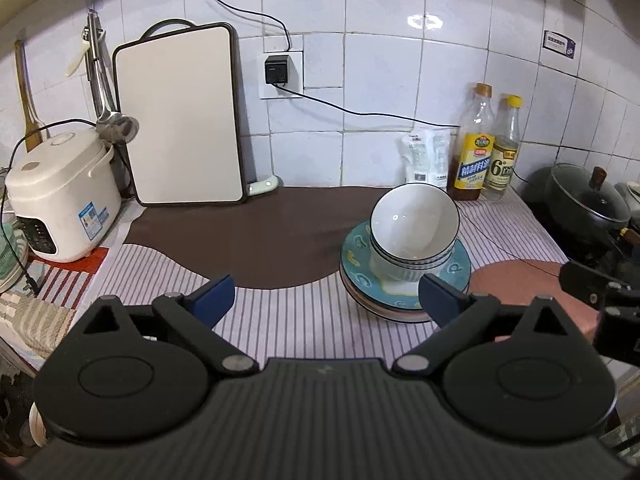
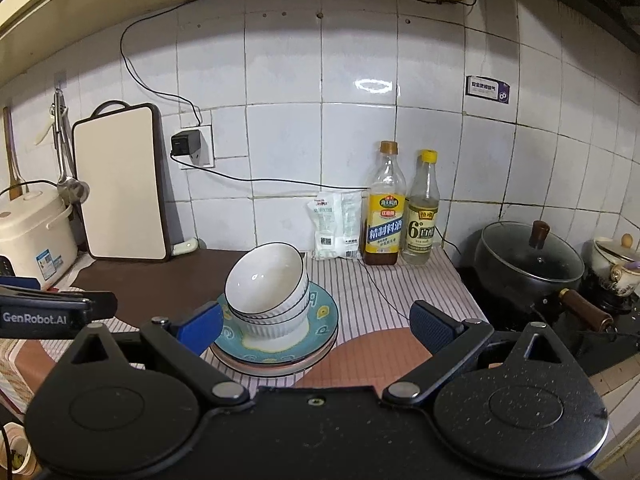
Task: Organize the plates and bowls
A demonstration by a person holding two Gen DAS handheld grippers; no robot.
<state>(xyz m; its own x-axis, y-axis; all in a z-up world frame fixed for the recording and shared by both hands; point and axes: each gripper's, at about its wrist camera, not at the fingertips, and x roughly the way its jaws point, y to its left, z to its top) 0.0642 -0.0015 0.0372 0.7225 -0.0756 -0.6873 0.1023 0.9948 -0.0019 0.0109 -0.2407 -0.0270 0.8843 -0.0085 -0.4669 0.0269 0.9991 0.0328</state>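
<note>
A stack of white ribbed bowls with dark rims leans on a stack of plates; the top plate is teal with yellow marks. My left gripper stands open just in front of the plates, and its right pad is in front of their near edge with nothing between the pads. My right gripper is open too, its left pad by the plates' left rim and nothing held. The left gripper's body shows at the left edge of the right wrist view.
A cutting board leans on the tiled wall, with a rice cooker to its left. Two bottles and a white packet stand behind the dishes. A lidded black pan sits on the stove at right. A cable crosses the striped cloth.
</note>
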